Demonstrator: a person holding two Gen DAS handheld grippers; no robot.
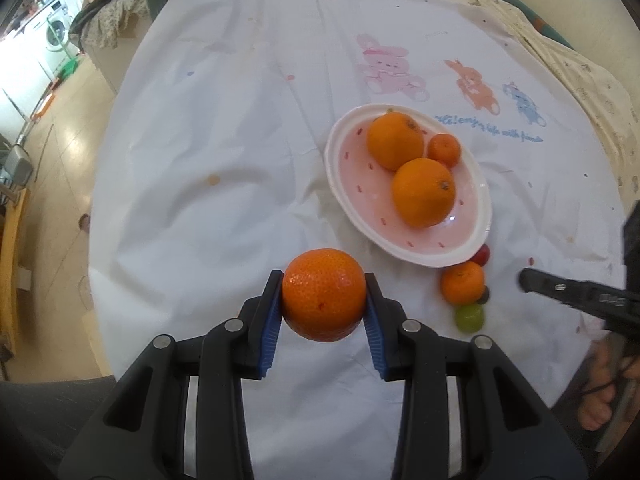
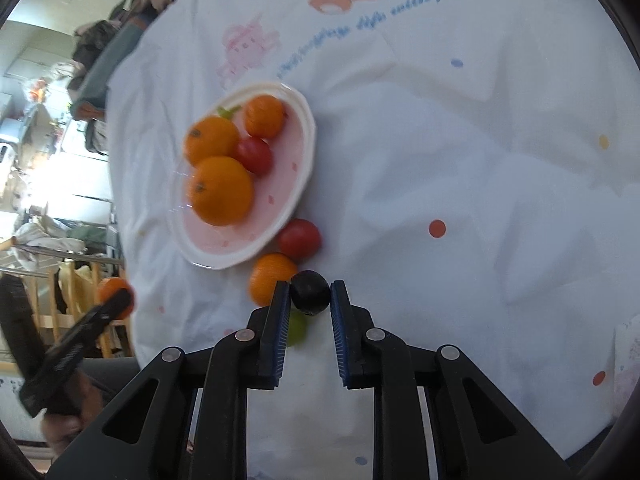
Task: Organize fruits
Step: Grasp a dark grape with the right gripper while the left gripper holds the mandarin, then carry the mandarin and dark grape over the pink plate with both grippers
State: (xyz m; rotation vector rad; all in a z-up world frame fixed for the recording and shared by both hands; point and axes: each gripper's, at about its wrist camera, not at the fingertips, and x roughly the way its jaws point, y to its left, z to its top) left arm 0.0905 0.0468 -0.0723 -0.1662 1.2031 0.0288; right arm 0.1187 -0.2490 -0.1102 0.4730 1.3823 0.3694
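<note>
My left gripper (image 1: 324, 294) is shut on a large orange (image 1: 323, 294) and holds it above the white cloth, in front of the pink oval plate (image 1: 478, 204). The plate holds two big oranges (image 1: 423, 193) and a small mandarin (image 1: 444, 148); the right wrist view also shows a red tomato (image 2: 255, 155) on the plate (image 2: 298, 120). My right gripper (image 2: 309, 294) has its blue pads against a dark round fruit (image 2: 309, 293). Beside it on the cloth lie a mandarin (image 2: 269, 276), a red tomato (image 2: 300, 239) and a green fruit (image 2: 298, 330).
A white tablecloth (image 1: 240, 140) with printed bunnies covers the round table. The table edge drops to the floor on the left (image 1: 60, 200). The right gripper (image 1: 576, 294) shows at the right edge of the left wrist view. Household clutter stands beyond the table.
</note>
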